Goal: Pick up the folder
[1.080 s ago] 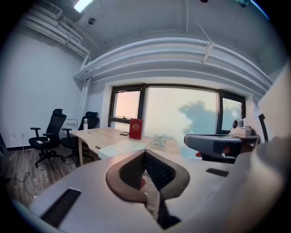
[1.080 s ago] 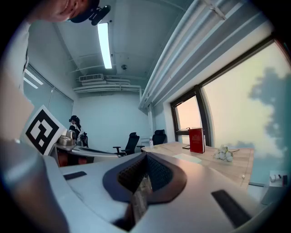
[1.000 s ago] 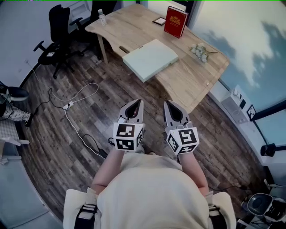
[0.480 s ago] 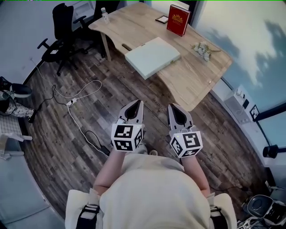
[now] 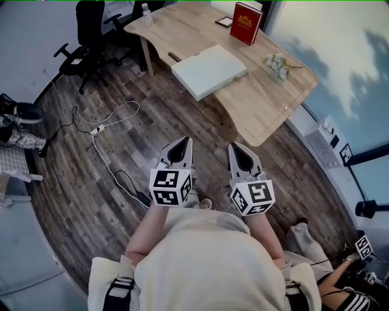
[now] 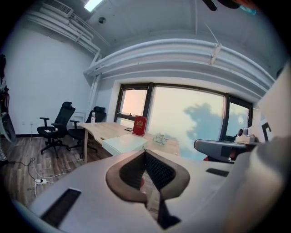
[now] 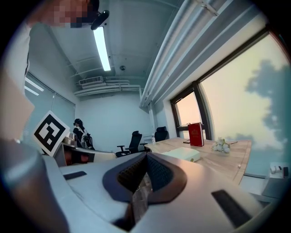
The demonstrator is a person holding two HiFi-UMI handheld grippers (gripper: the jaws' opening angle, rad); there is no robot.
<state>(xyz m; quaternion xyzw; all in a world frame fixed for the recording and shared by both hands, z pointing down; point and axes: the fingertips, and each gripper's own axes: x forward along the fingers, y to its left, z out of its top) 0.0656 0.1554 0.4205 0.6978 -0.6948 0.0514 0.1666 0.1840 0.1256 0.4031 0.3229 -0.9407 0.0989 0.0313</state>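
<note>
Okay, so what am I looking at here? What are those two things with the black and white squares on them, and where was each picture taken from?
There is no robot here. A person holds a tool in each hand, the left gripper and the right gripper. Each has two jaws, and the patterned cubes are part of them. The head view comes from a camera on the person's head, looking steeply down. The two gripper views come from cameras riding on each gripper, looking along its jaws. Both pairs of jaws are shut and hold nothing. Ahead stands a wooden desk with a pale green folder, an upright red book, a small bunch of flowers and a bottle. The grippers are short of the desk, over the wooden floor.
</note>
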